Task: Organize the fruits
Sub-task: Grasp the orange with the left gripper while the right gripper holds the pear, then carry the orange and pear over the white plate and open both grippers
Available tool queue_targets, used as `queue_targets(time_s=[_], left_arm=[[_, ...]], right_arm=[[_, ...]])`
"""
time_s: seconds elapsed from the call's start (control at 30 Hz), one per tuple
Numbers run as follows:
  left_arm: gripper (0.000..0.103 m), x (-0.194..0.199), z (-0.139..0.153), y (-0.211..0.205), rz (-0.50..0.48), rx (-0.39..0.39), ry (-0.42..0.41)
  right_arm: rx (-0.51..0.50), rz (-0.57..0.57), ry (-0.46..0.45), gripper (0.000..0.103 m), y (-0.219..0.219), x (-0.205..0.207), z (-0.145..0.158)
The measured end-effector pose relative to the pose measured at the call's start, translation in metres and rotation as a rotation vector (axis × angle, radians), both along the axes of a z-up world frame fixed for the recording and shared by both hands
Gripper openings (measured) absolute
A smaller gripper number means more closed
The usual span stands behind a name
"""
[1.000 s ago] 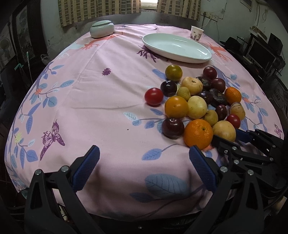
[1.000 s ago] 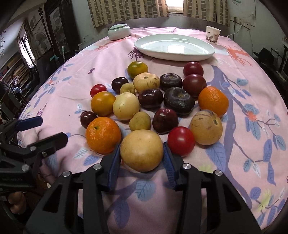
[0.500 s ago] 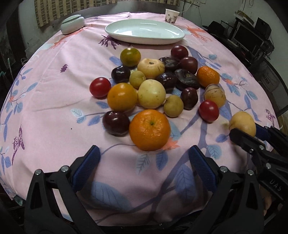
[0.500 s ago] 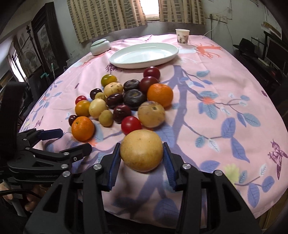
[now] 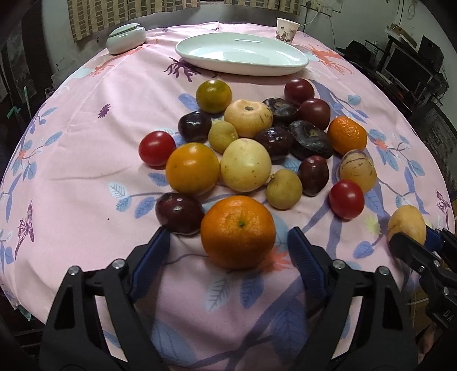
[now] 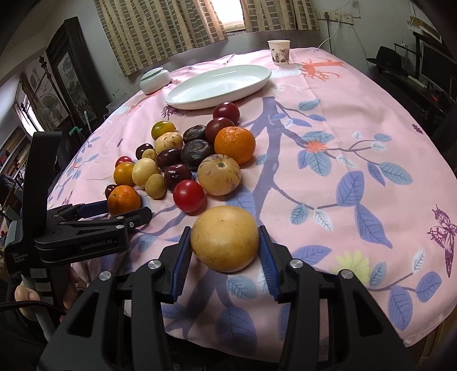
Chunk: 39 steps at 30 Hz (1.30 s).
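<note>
A pile of fruit lies on the pink cloth: oranges, red tomatoes, dark plums, pale yellow fruits. My right gripper (image 6: 225, 239) is shut on a large yellow fruit (image 6: 225, 238), held just above the cloth at the near right; it also shows in the left wrist view (image 5: 407, 225). My left gripper (image 5: 228, 242) is open, its fingers either side of a big orange (image 5: 238, 231) at the pile's front. A dark plum (image 5: 178, 212) lies by the left finger. In the right wrist view the left gripper (image 6: 120, 208) reaches around that orange (image 6: 123, 199).
A white oval plate (image 5: 242, 54) stands behind the pile, also in the right wrist view (image 6: 218, 85). A lidded white bowl (image 5: 125, 38) sits far left, a paper cup (image 5: 286, 26) far right. The table edge curves close in front.
My left gripper moved forward and narrowed around the big orange. My right gripper carried the yellow fruit farther right, away from the pile.
</note>
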<state>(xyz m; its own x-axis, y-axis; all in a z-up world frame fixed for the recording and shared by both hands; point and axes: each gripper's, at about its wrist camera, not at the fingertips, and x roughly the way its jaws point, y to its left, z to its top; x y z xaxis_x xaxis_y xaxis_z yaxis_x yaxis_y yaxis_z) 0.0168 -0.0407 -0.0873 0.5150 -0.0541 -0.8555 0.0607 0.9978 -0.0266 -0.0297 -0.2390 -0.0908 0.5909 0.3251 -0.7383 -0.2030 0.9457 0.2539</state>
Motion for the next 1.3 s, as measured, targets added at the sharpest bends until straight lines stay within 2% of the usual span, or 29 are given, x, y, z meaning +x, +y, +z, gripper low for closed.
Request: queue_targets(time_s=[0.13, 0.2, 0.27, 0.37, 0.43, 0.47, 0.5, 0.63, 0.7, 0.73, 0.97, 1.13, 1.3], left_arm=[[0.060, -0.003, 0.002, 0.009, -0.002, -0.002, -0.011], [0.040, -0.007, 0.003, 0.011, 0.001, 0.005, -0.022], [0.036, -0.007, 0.005, 0.015, 0.002, -0.016, -0.023], [0.037, -0.006, 0.005, 0.020, -0.005, -0.045, -0.018], [0.049, -0.004, 0.005, 0.019, -0.022, -0.060, -0.013], [0.062, -0.003, 0.005, 0.018, -0.030, -0.063, -0.012], [0.065, -0.001, 0.004, 0.017, -0.026, -0.052, -0.019], [0.061, 0.008, 0.003, 0.012, -0.021, -0.035, -0.036], [0.047, 0.012, 0.005, 0.013, -0.018, -0.048, -0.038], [0.045, 0.014, 0.006, 0.015, -0.015, -0.048, -0.043], [0.044, -0.001, 0.018, 0.021, -0.056, -0.123, -0.046], [0.044, -0.014, 0.044, 0.016, -0.101, -0.117, -0.098], [0.044, -0.008, 0.058, 0.017, -0.118, -0.120, -0.122]], right_arm=[[0.002, 0.017, 0.006, 0.046, 0.007, 0.000, -0.002], [0.003, 0.024, 0.007, 0.046, 0.011, -0.002, -0.002], [0.000, 0.028, 0.006, 0.046, 0.014, -0.002, -0.002], [-0.011, 0.030, 0.007, 0.046, 0.018, -0.002, -0.001], [-0.014, 0.034, 0.005, 0.046, 0.020, -0.003, 0.000], [-0.015, 0.037, 0.002, 0.046, 0.022, -0.004, 0.000], [-0.017, 0.040, 0.001, 0.046, 0.023, -0.005, 0.000], [-0.021, 0.037, 0.006, 0.046, 0.024, -0.004, 0.000], [-0.022, 0.036, 0.009, 0.046, 0.024, -0.004, 0.000], [-0.024, 0.036, 0.010, 0.046, 0.024, -0.003, 0.000], [-0.028, 0.037, 0.016, 0.046, 0.026, 0.001, 0.000], [0.003, 0.041, 0.010, 0.046, 0.027, 0.008, 0.005], [-0.012, 0.039, -0.059, 0.046, 0.030, 0.013, 0.027]])
